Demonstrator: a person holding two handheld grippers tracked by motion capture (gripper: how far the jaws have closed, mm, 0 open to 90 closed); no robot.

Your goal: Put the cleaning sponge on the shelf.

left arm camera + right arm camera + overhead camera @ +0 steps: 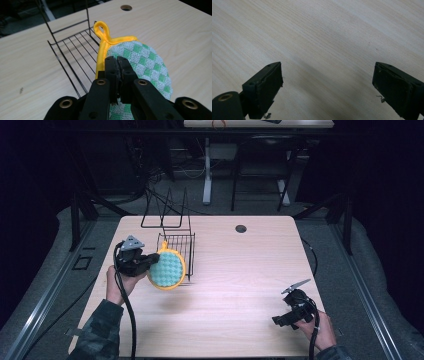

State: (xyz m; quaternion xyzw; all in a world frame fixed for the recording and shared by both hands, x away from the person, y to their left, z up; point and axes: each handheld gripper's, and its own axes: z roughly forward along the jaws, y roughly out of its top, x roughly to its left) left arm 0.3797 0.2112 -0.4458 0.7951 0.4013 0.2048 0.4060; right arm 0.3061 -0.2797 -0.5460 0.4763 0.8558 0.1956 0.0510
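Left claw [117,75], low in frame, pinches a yellow-edged pot holder [140,62] beside the wire rack [72,50]. Carrying step, likely; next, lower it into the rack. Right claw [327,87] gapes empty over the counter [324,37].

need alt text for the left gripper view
The left tool is shut on a round green-and-white checked pot holder with a yellow rim and loop. It is held beside a black wire rack on a pale wooden table.

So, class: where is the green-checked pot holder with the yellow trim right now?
In the high view the pot holder hangs at the table's left side, pinched by the left gripper, right against the black wire rack.
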